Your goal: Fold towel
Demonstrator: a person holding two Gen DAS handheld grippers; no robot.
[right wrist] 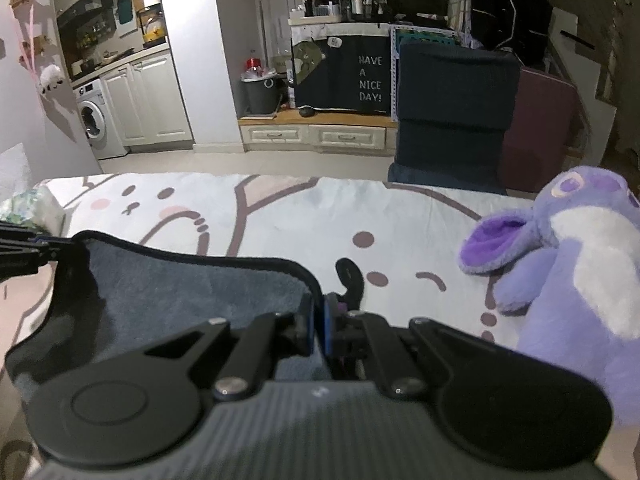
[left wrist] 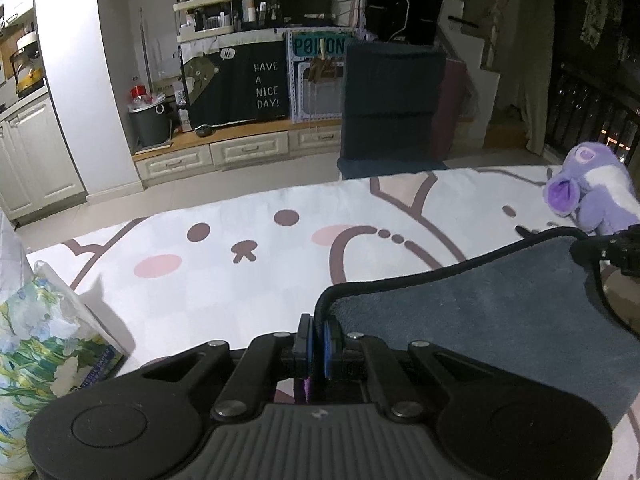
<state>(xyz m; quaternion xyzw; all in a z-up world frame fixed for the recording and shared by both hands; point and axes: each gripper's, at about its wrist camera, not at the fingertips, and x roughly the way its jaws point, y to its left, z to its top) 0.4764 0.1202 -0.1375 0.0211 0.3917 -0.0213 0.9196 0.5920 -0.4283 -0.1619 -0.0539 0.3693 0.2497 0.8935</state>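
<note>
A grey-blue towel (left wrist: 480, 312) with a dark hemmed edge hangs stretched between my two grippers above a bed with a cartoon-print sheet (left wrist: 224, 280). My left gripper (left wrist: 318, 344) is shut on the towel's left corner. My right gripper (right wrist: 319, 326) is shut on the towel's (right wrist: 192, 284) right corner. Each gripper shows at the edge of the other's view: the right one in the left wrist view (left wrist: 612, 252), the left one in the right wrist view (right wrist: 36, 248). The towel's top edge sags between them.
A purple plush toy (right wrist: 576, 264) lies on the bed to the right, also in the left wrist view (left wrist: 592, 196). A floral tissue pack (left wrist: 40, 332) sits at the left. Beyond the bed stand dark folded cushions (left wrist: 392, 100), drawers and cabinets.
</note>
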